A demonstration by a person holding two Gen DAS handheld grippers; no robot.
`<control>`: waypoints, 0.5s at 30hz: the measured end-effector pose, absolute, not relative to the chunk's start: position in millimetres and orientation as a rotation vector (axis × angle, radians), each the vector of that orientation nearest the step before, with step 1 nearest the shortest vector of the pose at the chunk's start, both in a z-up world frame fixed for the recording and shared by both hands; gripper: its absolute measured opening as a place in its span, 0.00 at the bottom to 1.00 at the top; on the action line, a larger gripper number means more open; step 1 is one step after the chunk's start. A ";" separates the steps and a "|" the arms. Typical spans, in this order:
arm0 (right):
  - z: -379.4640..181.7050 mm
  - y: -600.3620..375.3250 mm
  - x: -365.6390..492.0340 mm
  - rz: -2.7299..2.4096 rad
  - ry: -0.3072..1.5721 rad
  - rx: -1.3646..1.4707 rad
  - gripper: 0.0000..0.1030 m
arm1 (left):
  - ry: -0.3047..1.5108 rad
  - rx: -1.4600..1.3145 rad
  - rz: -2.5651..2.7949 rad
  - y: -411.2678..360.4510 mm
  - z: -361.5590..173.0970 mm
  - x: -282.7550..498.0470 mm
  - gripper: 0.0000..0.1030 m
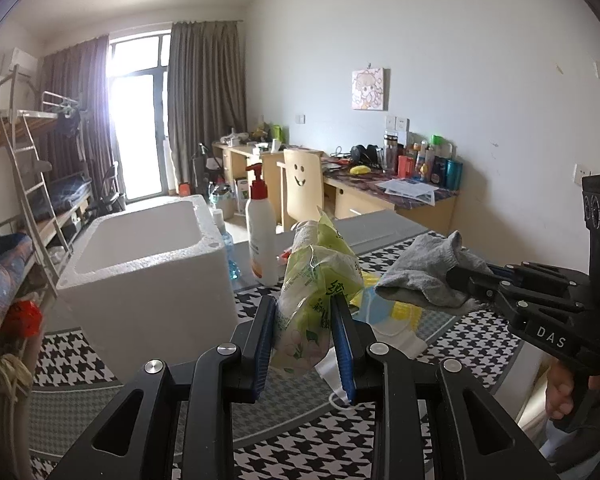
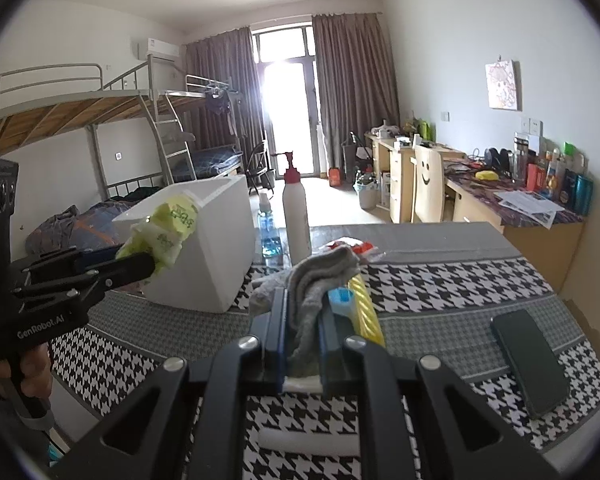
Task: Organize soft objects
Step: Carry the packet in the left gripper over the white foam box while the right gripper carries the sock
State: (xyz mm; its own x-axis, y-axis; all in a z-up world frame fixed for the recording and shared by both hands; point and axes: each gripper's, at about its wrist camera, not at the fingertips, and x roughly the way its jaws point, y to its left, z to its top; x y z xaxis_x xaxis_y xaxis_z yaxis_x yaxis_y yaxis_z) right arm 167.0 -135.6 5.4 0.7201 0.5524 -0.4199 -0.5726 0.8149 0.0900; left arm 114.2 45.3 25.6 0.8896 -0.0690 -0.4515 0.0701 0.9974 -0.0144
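My left gripper [image 1: 305, 312] is shut on a green tissue pack [image 1: 316, 280], held above the houndstooth table [image 1: 80, 356]; the right wrist view shows that gripper [image 2: 150, 270] and the pack [image 2: 168, 228] at the left. My right gripper [image 2: 303, 312] is shut on a grey sock [image 2: 320, 276] that drapes over its jaws. From the left wrist view the sock [image 1: 424, 276] hangs off the right gripper [image 1: 458, 280] at the right. An open white foam box [image 1: 152, 264] stands to the left, also in the right wrist view as the foam box [image 2: 216, 240].
A white pump bottle [image 1: 262, 236] and a blue-liquid bottle [image 1: 230, 252] stand behind the box. A yellow and blue package [image 2: 360, 312] and a white item [image 2: 308, 442] lie on the cloth. A dark phone [image 2: 530, 360] lies at the right. A person's hand [image 1: 560, 396] grips the right handle.
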 end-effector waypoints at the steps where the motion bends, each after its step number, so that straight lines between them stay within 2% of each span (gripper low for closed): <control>1: 7.1 -133.9 168.2 0.624 0.446 -0.047 0.15 | 0.467 -0.002 -0.070 47.7 27.2 115.8 0.29; 15: 19.9 -111.7 184.9 0.654 0.445 -0.051 0.15 | 0.444 -0.019 -0.014 74.7 39.7 132.9 0.29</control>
